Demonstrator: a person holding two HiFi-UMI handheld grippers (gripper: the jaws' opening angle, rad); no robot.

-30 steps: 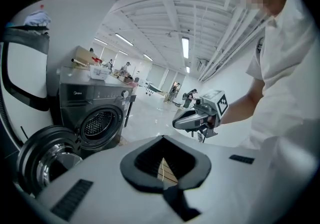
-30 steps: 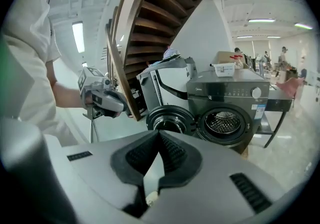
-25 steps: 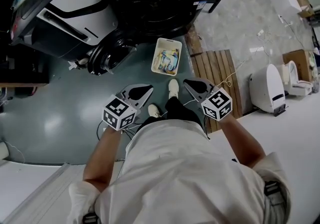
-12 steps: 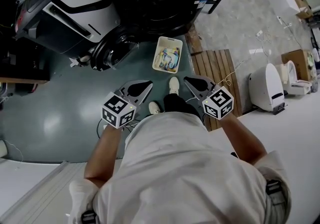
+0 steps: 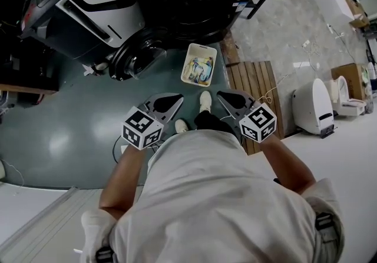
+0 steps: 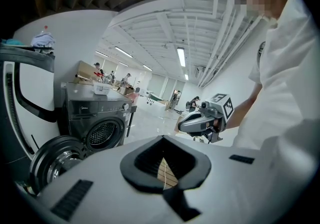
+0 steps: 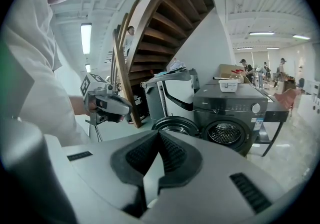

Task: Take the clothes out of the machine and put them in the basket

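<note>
- Both tools are up at waist height in front of me and well away from the work, which I read as a neutral carry and not a reach.
- Left tool (image 5: 168, 103): jaws together, nothing between the pads. Only a sliver of the wooden slat board (image 5: 256, 82) shows through the gap behind the tips.
- Right tool (image 5: 231, 100): jaws closed too, and it's empty.
- Both tools point forward and slightly down, roughly toward the machine (image 7: 235, 105) and the basket (image 5: 183, 65).
- The basket sits on the floor (image 5: 70, 115) just in front of the machine, beside the swung-open door (image 5: 138, 56). My guess is it was parked there to keep transfers short.
- Basket contents: a loose pile of clothes (image 5: 198, 69) in white, yellow and blue. It lies inside the rim with nothing hanging over.
- Drum (image 7: 225, 132): I only see bare perforated metal through the opening. No fabric is visible from here, though the lower part is not fully shown.
- There's a small white tub (image 7: 228, 85) on top of the machine; I can't tell what's in it.
- Judgement: unloading looks done or nearly done. Worth one check of the drum bottom.
</note>
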